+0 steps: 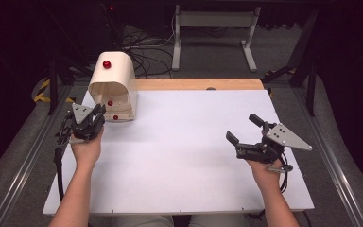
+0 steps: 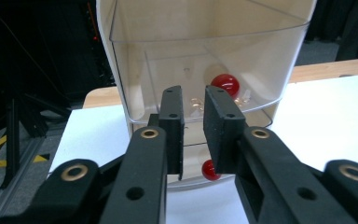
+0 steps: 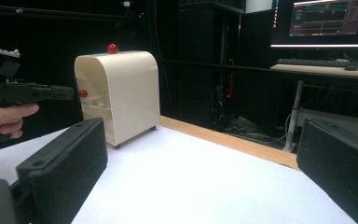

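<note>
The work in hand is the opening of a small cream cabinet (image 1: 113,87) with clear drawers, which stands at the far left corner of the white tabletop (image 1: 184,151). The left hand-held gripper (image 2: 193,121) is held level just in front of it, its jaws parted by a narrow gap with nothing gripped between them. The top drawer (image 2: 205,60) appears pulled out toward the camera, and a red knob (image 2: 225,84) is seen through its clear wall. A lower red knob (image 2: 209,170) shows just below and between the jaw tips, close to them but not clamped. Another red knob (image 1: 106,64) sits on the cabinet's top.

The right hand-held gripper (image 1: 246,135) is held well apart at the right side of the tabletop, jaws spread wide and empty, pointed toward the cabinet (image 3: 119,93).

The step is judged to be the approach to a drawer knob, or the moment just after a release; which of the two cannot be told. For the next move, the left jaws would need to be lowered slightly and centred on the lower knob, then closed on it firmly before a straight pull is made. The light cabinet could be dragged forward unless the pull is kept gentle or the cabinet is steadied by the right hand-held gripper.
</note>
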The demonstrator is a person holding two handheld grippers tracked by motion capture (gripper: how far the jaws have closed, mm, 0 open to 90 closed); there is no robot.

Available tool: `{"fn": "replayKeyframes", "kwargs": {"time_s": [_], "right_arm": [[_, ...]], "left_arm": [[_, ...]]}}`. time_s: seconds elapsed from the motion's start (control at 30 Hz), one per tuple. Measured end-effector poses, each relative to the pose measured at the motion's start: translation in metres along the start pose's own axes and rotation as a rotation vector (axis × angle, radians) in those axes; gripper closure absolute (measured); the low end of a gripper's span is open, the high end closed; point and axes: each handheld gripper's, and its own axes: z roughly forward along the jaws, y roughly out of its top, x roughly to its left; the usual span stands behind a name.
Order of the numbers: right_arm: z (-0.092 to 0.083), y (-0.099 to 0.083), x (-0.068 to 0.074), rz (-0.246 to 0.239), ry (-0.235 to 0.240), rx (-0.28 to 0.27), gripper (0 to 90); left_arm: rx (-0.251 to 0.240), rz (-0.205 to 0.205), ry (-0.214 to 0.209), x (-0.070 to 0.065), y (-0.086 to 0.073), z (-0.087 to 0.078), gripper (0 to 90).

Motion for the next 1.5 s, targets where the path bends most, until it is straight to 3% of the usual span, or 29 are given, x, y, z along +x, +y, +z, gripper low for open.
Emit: {"fn": "replayKeyframes", "kwargs": {"time_s": [0.5, 1.1, 1.23, 1.5], "right_arm": [[0.004, 0.000, 0.002, 0.001, 0.011, 0.001, 2.3], [0.005, -0.001, 0.003, 0.004, 0.009, 0.007, 2.3], [0.006, -0.001, 0.002, 0.004, 0.010, 0.005, 2.3], [0.009, -0.002, 0.002, 0.004, 0.014, 0.006, 2.3]], "left_arm": [[-0.063, -0.045, -0.045, -0.001, 0.007, -0.027, 58.1], [-0.102, -0.011, -0.090, -0.013, 0.017, -0.051, 40.1], [-0.106, -0.025, -0.112, -0.015, 0.019, -0.054, 36.6], [-0.106, -0.014, -0.119, -0.018, 0.019, -0.060, 30.2]]}}
